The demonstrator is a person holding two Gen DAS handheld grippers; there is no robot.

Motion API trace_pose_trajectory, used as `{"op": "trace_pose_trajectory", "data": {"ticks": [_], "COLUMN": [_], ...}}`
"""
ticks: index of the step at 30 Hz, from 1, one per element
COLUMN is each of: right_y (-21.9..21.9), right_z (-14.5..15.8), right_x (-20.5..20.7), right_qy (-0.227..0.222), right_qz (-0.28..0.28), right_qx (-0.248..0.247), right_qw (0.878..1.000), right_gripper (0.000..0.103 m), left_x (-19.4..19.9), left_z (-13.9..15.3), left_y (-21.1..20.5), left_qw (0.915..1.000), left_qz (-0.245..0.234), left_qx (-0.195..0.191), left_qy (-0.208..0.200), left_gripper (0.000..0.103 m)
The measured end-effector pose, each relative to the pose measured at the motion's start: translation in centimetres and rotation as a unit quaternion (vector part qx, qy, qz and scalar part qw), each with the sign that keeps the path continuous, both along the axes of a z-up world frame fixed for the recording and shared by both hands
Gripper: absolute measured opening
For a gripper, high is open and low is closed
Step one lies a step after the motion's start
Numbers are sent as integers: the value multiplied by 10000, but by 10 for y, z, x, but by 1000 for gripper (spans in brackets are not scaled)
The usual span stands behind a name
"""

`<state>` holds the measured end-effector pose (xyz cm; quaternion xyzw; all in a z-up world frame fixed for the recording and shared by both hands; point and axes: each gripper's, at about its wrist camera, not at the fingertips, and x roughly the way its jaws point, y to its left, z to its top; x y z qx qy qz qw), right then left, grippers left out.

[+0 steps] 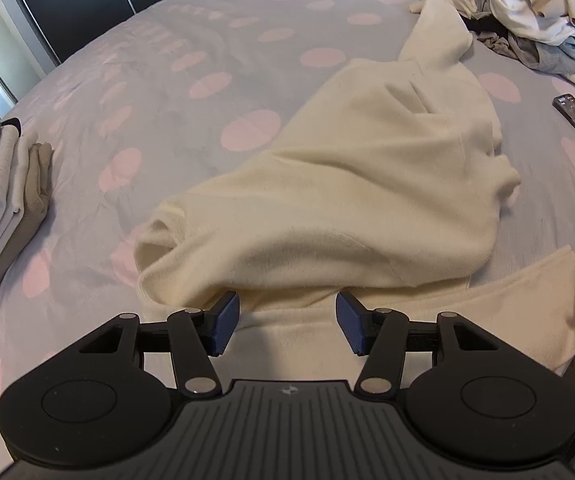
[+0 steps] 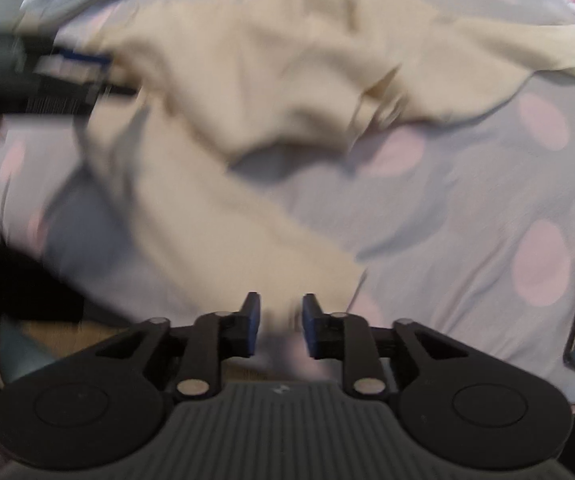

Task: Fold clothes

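– Fingers?
– My left gripper [image 1: 287, 326] gapes wide, nothing gripped. My right gripper [image 2: 280, 326] is narrowly parted, blurry, empty.
– Garment?
– Cream sweater [image 1: 359, 200] sprawls mid-frame on the dotted bedspread [image 1: 207, 40].

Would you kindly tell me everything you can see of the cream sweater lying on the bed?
The cream sweater is a soft, fleecy-looking knit, unfolded and rumpled, spread across the grey bedspread with pink dots. One sleeve stretches toward the pile of clothes at the far side; another part trails to the bed's near edge. Its body is bunched into raised folds. The left gripper hangs open over its near hem, pads not pressing it.
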<state>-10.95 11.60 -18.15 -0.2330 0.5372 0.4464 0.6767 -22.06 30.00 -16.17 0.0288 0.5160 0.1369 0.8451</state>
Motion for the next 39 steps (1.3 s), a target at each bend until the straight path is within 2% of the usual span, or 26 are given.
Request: {"op": "trace_pose_trajectory", "data": {"ticks": [3, 7, 11, 14, 17, 19, 20, 21, 26, 31, 34, 37, 39], "right_y": [10, 27, 50, 63, 71, 73, 74, 73, 62, 38, 20, 4, 0], "right_z": [3, 5, 5, 3, -4, -6, -5, -1, 19, 29, 34, 36, 40], "right_x": [9, 18, 22, 26, 33, 36, 35, 35, 35, 47, 60, 78, 87], "right_qy": [261, 591, 730, 781, 1043, 1090, 1052, 921, 368, -282, -856, -1048, -1426], "right_qz": [-465, -994, -1319, -1539, -1867, -2012, -2049, -1992, -1622, -1283, -1145, -1175, -1282], "right_qx": [369, 820, 1071, 1153, 1225, 1310, 1371, 1436, 1453, 1082, 828, 600, 560], "right_qw": [9979, 9899, 9827, 9782, 9692, 9646, 9634, 9650, 9753, 9854, 9863, 9857, 9798], "right_gripper": [39, 46, 57, 59, 58, 39, 13, 9, 7, 7, 7, 7, 7], "left_x": [-1, -2, -2, -1, -1, -1, -1, -1, -3, -1, 1, 4, 7], "left_z": [-2, 0, 1, 1, 1, 2, 2, 3, 12, 24, 30, 36, 39], "left_y": [-1, -1, 1, 1, 1, 2, 3, 4, 8, 8, 3, 1, 1], "left_qw": [10000, 10000, 10000, 10000, 10000, 10000, 10000, 10000, 9997, 9992, 9986, 9977, 9970], "left_qz": [-22, -14, 32, 35, 30, 52, 64, 87, 184, 125, -24, -198, -274], "left_qx": [14, -9, -47, -56, -51, -48, -47, -36, 26, 19, -43, -189, -291], "left_qy": [72, 56, 29, 21, 8, -6, -14, -29, -187, -375, -523, -617, -659], "left_gripper": [52, 52, 52, 52, 52, 52, 52, 52, 52, 52, 56, 58, 63]}}
